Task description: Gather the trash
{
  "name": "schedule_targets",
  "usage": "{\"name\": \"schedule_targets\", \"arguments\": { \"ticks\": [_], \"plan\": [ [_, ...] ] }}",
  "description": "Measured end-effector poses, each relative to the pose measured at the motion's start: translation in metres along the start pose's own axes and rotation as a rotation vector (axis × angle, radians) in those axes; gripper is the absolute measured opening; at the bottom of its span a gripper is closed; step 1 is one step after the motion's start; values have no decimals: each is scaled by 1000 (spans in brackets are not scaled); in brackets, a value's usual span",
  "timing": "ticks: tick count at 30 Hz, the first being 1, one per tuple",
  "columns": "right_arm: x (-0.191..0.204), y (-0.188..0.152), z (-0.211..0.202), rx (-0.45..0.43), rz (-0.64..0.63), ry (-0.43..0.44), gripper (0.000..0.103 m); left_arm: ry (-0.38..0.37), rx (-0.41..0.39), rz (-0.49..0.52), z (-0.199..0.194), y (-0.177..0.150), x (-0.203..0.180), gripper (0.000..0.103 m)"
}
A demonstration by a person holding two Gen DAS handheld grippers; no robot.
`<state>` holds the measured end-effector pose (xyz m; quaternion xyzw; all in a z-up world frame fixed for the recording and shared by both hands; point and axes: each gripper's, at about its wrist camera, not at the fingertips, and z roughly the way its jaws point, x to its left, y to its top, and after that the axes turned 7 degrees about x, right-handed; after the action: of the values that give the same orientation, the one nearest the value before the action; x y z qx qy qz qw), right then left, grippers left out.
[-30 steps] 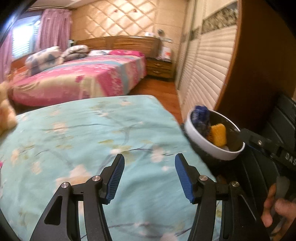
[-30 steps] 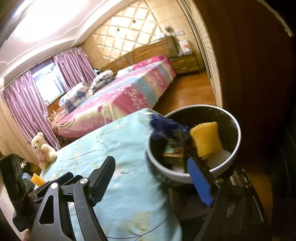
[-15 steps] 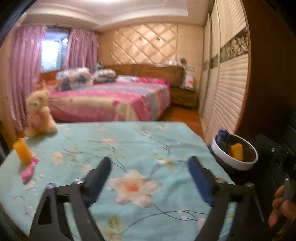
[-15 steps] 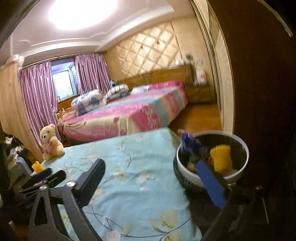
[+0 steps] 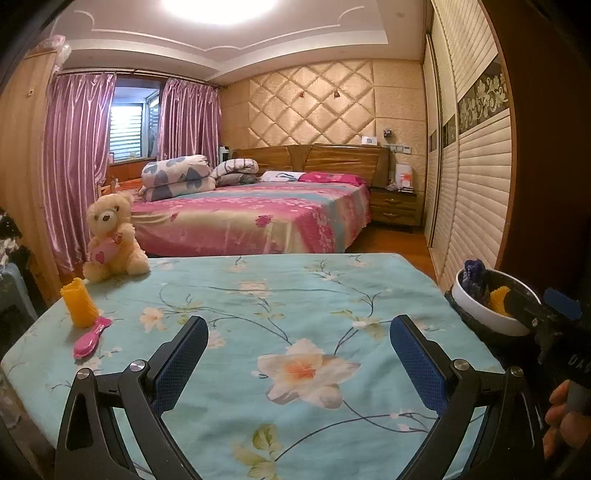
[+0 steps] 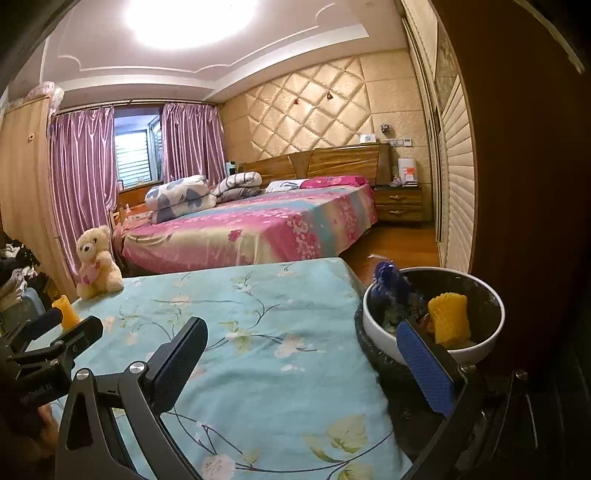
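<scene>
Yellow ribbed plastic cup (image 5: 78, 307) stands upright at ten o'clock from the left gripper (image 5: 298, 363), the nearer. Fingers of both it and the right gripper (image 6: 302, 363): apart, empty.

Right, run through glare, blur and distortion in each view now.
Left wrist view: sharp; ceiling light blown out to white at the top edge; fisheye bends the wardrobe, dark corners. Right wrist view: also sharp; same light glares; bowl sits in dim shadow at the right, its contents hard to read.
</scene>
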<state>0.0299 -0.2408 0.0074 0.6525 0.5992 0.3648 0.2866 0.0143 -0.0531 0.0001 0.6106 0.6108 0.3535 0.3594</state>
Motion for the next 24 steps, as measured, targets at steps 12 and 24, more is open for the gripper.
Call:
{"name": "schedule_targets", "arguments": {
  "ticks": [12, 24],
  "plan": [
    [6, -6, 8, 27, -8, 18, 103, 19, -4, 26, 2, 0, 6, 100],
    [8, -6, 7, 29, -9, 25, 103, 30, -6, 34, 7, -2, 10, 100]
  ]
}}
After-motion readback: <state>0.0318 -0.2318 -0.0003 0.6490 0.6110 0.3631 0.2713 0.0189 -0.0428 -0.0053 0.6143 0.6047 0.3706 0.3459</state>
